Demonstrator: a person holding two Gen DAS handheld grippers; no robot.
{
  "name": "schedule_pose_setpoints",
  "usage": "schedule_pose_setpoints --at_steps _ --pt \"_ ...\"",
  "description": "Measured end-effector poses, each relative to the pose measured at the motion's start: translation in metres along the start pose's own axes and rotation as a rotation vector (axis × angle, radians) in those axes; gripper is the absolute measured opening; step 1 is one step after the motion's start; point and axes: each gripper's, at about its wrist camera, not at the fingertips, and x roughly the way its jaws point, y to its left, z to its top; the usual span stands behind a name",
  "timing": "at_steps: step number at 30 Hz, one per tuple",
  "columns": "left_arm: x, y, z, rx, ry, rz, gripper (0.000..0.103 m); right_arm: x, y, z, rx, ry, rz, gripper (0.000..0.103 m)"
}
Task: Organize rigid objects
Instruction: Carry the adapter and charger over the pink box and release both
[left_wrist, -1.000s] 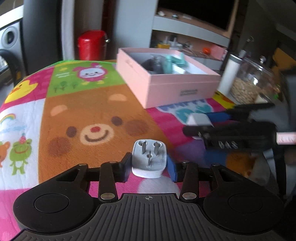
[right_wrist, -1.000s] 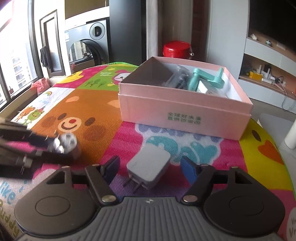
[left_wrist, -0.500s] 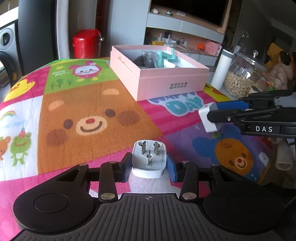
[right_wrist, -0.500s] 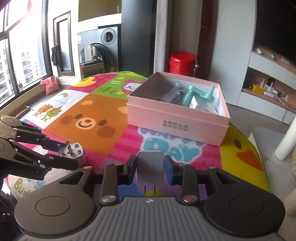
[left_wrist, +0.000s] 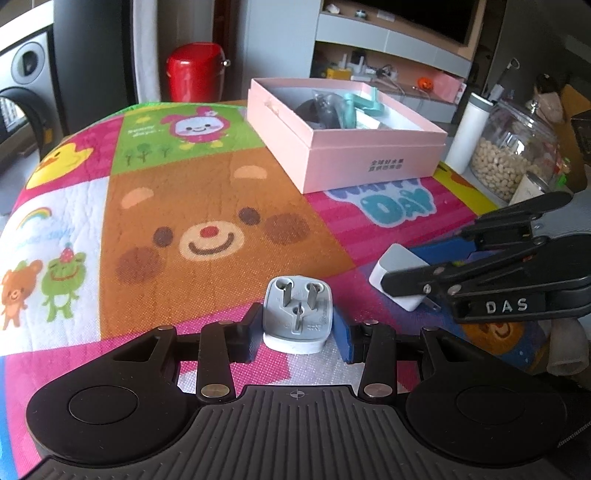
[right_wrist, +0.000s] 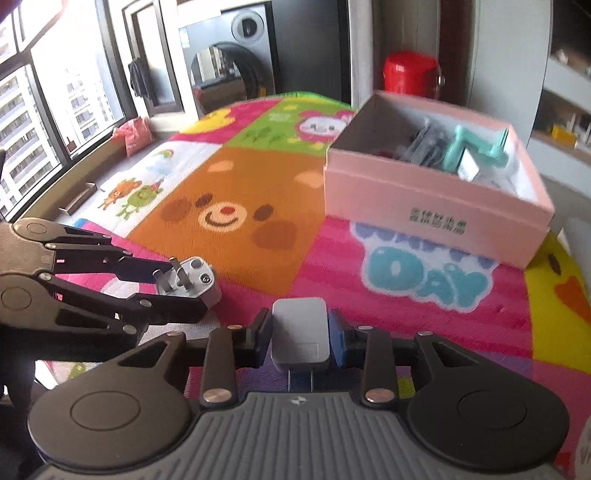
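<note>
Beyond both plugs (left_wrist: 297, 318), open mat (left_wrist: 221, 206).

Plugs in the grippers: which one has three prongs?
The grey travel adapter clamped in the left gripper. It shows three prongs on its face. The white charger in the right gripper shows only two thin blades.

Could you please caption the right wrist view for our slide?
Right gripper grips a white charger before the pink box; left gripper holds a three-prong plug.
</note>
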Motion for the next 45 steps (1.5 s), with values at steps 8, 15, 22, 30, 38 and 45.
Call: schedule_pose_setpoints --at_steps 8,15,22,30,38,45 --pt "0.004 -0.003 0.008 -0.007 0.038 0.011 0.044 0.008 0.002 0.003 -0.005 0.059 0.024 0.043" --pt "0.005 -0.004 0.009 -0.001 0.044 0.014 0.044 0.007 0.003 0.001 -0.025 0.047 0.018 0.04" --pt "0.005 -0.004 0.009 0.005 0.044 0.01 0.044 0.004 0.0 -0.001 -0.031 0.031 0.009 0.033" --pt "-0.001 -0.019 0.007 0.036 0.01 -0.079 0.044 -0.022 -0.002 -0.008 -0.057 -0.041 -0.023 0.032" --pt "-0.004 -0.018 0.019 0.007 -0.037 -0.116 0.044 -0.051 -0.024 -0.01 -0.03 -0.119 -0.09 0.032" --pt "-0.007 0.004 0.068 -0.068 -0.094 -0.181 0.044 -0.062 -0.046 0.006 0.016 -0.175 -0.117 0.032"
